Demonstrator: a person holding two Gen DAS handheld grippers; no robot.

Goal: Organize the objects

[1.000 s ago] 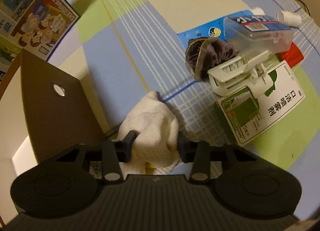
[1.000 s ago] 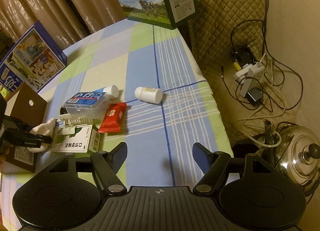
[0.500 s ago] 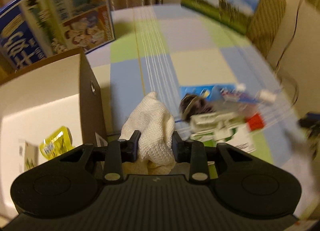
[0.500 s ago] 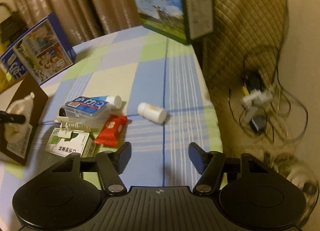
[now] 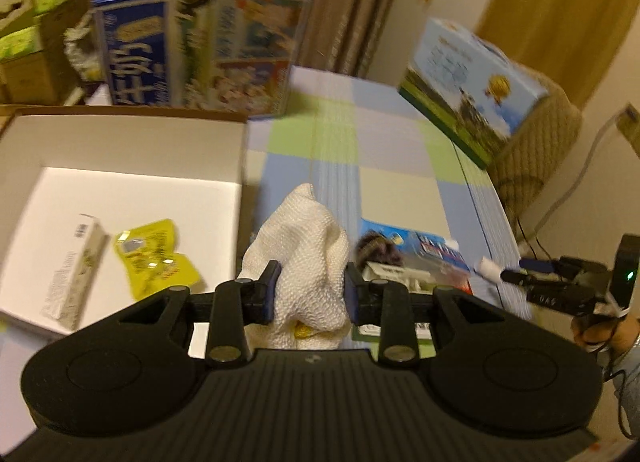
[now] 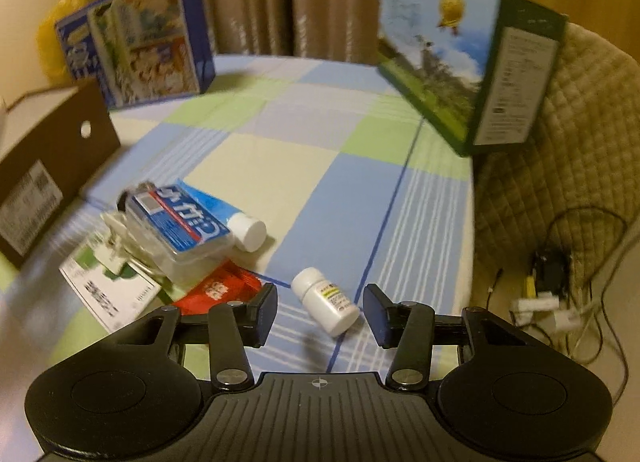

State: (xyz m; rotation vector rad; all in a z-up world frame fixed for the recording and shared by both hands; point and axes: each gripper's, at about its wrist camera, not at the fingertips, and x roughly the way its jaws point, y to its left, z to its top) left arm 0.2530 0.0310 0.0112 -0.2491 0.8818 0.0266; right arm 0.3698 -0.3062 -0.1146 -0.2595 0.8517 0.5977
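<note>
- While the left gripper (image 5: 308, 290) pinches a white cloth (image 5: 306, 246) between its fingers at the centre of the left wrist view, the cloth hangs clear of the table, just right of the open box (image 5: 120, 150) at the left of the frame.
- The box holds a yellow packet (image 5: 154, 258) and a slim carton (image 5: 74, 272) on its white floor.
- Judged step: carrying the cloth to the box. The next move calls for shifting the cloth left over the box wall, then spreading the fingers above bare floor.
- The right gripper (image 6: 320, 312) has its fingers spread wide and holds nothing. A white pill bottle (image 6: 326, 302) lies on its side on the checked tablecloth (image 6: 320, 166), between the fingers at the lower centre of the right wrist view.
- Judged next for this gripper: lowering around the bottle and closing; the round body may roll.
- Left of the bottle lie a red packet (image 6: 218, 290), a toothpaste tube (image 6: 208, 218) and a green-and-white carton (image 6: 108, 290), piled close together.
</note>
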